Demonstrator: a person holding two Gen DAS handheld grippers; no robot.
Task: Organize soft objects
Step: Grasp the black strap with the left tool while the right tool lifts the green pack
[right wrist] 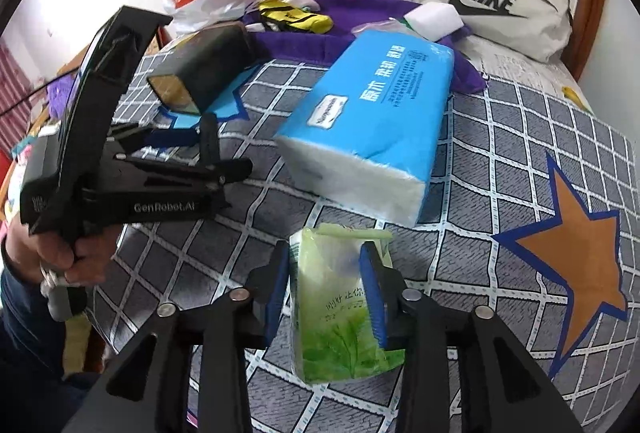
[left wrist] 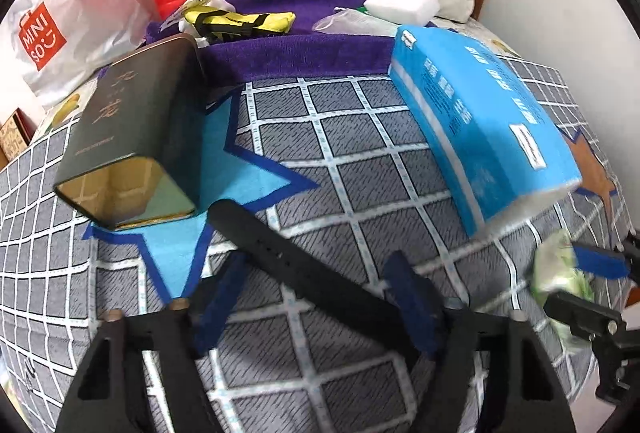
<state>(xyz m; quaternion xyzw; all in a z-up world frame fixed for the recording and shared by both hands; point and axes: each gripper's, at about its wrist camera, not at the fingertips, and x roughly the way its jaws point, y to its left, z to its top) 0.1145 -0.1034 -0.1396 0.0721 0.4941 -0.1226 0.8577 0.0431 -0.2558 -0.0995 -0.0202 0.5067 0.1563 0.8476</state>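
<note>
We have little sorted yet: our left gripper (left wrist: 320,297) straddles the strap (left wrist: 304,265) half-open, our right gripper (right wrist: 326,293) at six o'clock sits loose around the tissue pack (right wrist: 340,313).

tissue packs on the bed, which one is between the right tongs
The small green tissue pack, sitting between the right tongs. The large blue tissue pack lies farther back on the checked bedsheet, clear of both tongs.

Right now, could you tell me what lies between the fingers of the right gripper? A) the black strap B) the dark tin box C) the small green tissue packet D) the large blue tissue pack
C: in the right wrist view the small green tissue packet sits between the blue-padded fingers of the right gripper, while the large blue tissue pack lies farther back on the bedspread.
</note>
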